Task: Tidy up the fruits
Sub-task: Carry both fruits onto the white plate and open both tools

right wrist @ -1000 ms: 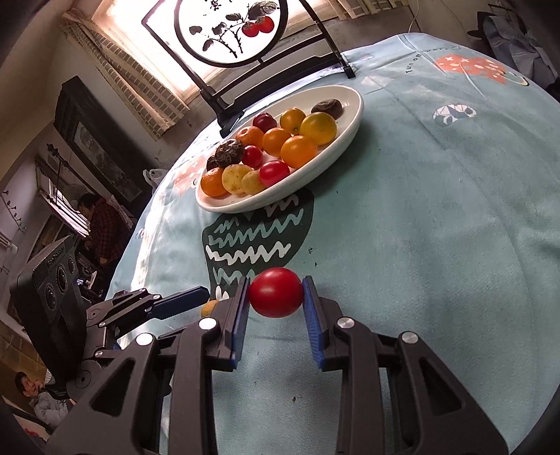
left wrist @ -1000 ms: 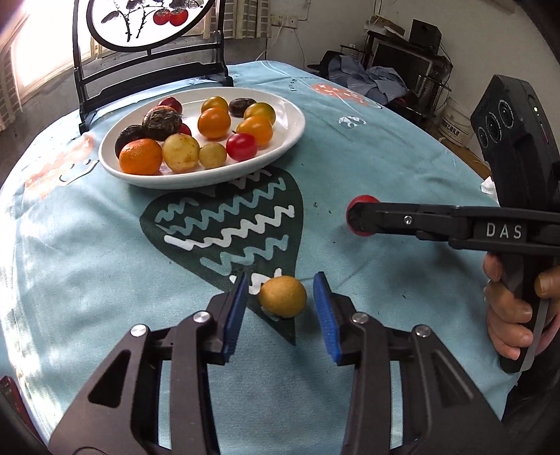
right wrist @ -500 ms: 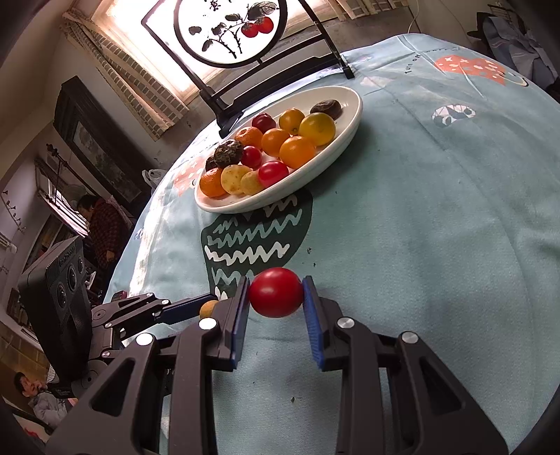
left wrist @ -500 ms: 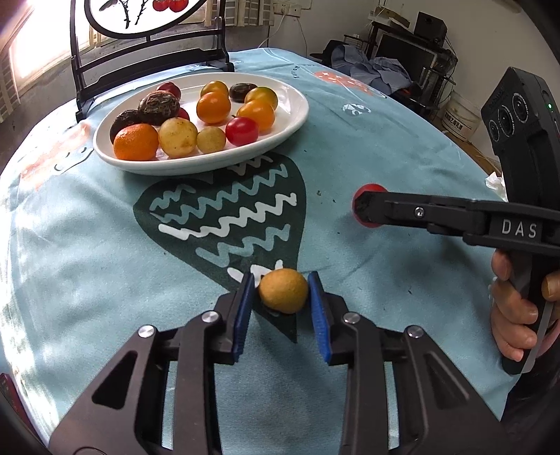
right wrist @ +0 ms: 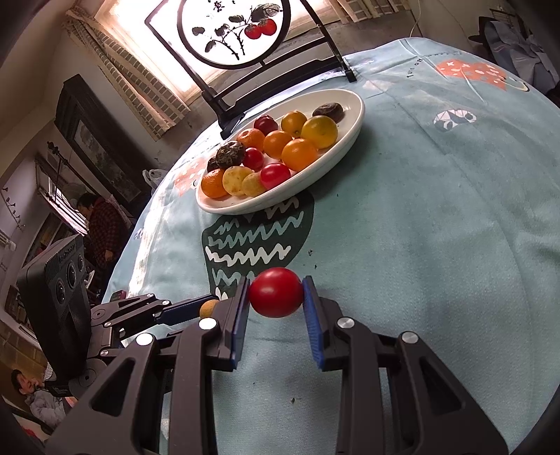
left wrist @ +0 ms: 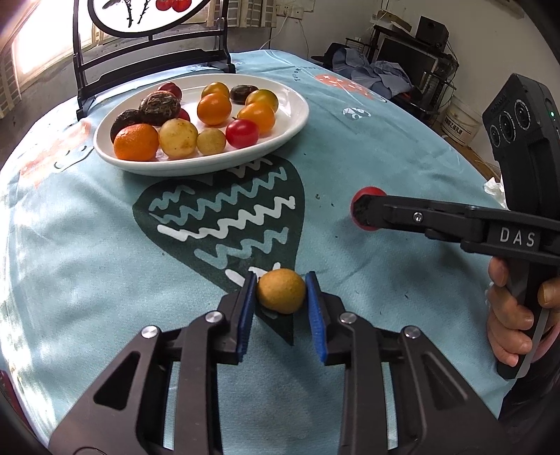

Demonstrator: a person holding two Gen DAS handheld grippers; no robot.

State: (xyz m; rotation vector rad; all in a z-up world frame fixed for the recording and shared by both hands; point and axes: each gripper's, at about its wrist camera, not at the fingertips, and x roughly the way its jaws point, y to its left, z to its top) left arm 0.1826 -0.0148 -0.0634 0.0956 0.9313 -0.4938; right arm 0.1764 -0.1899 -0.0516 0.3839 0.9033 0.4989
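My left gripper (left wrist: 280,292) is shut on a small yellow-brown fruit (left wrist: 281,290), held just above the blue tablecloth. My right gripper (right wrist: 275,292) is shut on a red cherry tomato (right wrist: 275,292). In the left wrist view the right gripper (left wrist: 364,210) shows at the right with the tomato (left wrist: 367,191) at its tip. In the right wrist view the left gripper (right wrist: 206,308) shows at the lower left with the yellow fruit (right wrist: 208,308). A white oval plate (left wrist: 290,126) holds several oranges, tomatoes and dark fruits; it also shows in the right wrist view (right wrist: 350,134).
A black stand with a round painted panel (right wrist: 231,31) stands behind the plate at the table's far edge. The tablecloth has a dark zigzag print (left wrist: 224,220) between plate and grippers. Clutter and a bucket (left wrist: 458,120) lie beyond the right edge.
My left gripper has closed from wide open onto the yellow-brown fruit and lifted it slightly. My right gripper keeps holding the tomato, almost still.
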